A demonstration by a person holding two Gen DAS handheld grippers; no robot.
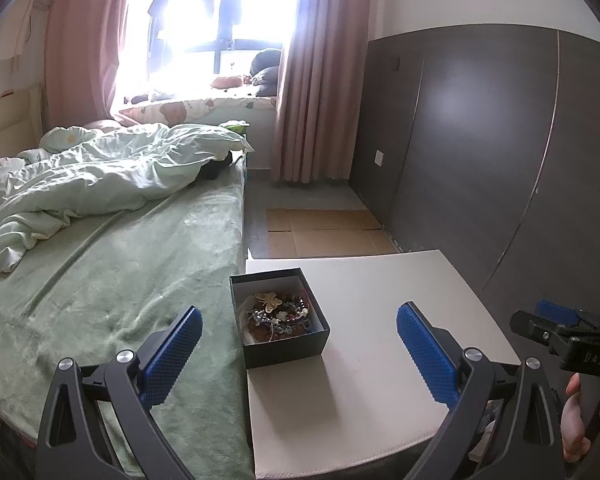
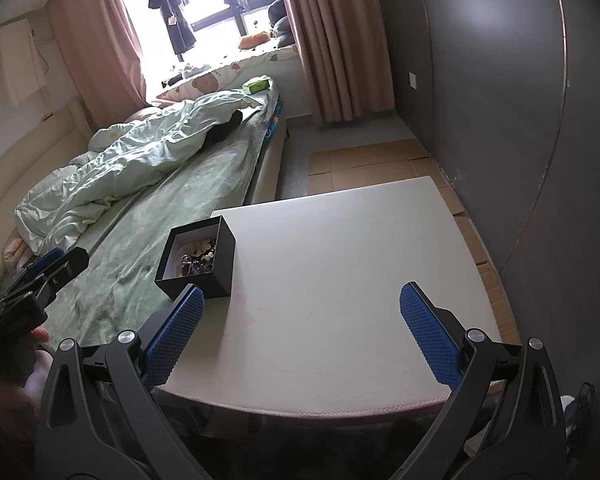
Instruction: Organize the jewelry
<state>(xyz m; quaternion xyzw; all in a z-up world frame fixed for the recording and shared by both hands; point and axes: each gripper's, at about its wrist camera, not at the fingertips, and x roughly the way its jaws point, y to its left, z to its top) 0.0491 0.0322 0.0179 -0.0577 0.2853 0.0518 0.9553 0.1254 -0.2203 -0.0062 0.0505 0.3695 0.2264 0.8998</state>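
A black open box (image 1: 284, 344) stands at the left edge of a white table (image 1: 380, 312), next to the bed. It holds a tangle of jewelry (image 1: 278, 312) with a pale butterfly piece on top. My left gripper (image 1: 300, 328) is open and empty, its blue pads either side of the box, above and short of it. The box also shows in the right wrist view (image 2: 216, 268) with the jewelry (image 2: 198, 258) inside. My right gripper (image 2: 302, 312) is open and empty over the table (image 2: 340, 260), to the right of the box.
A bed (image 1: 120, 272) with a green sheet and crumpled duvet (image 1: 100, 176) lies left of the table. A dark wardrobe wall (image 1: 480, 140) runs along the right. Flat cardboard (image 1: 328, 232) lies on the floor beyond the table. Pink curtains (image 1: 316, 80) frame a bright window.
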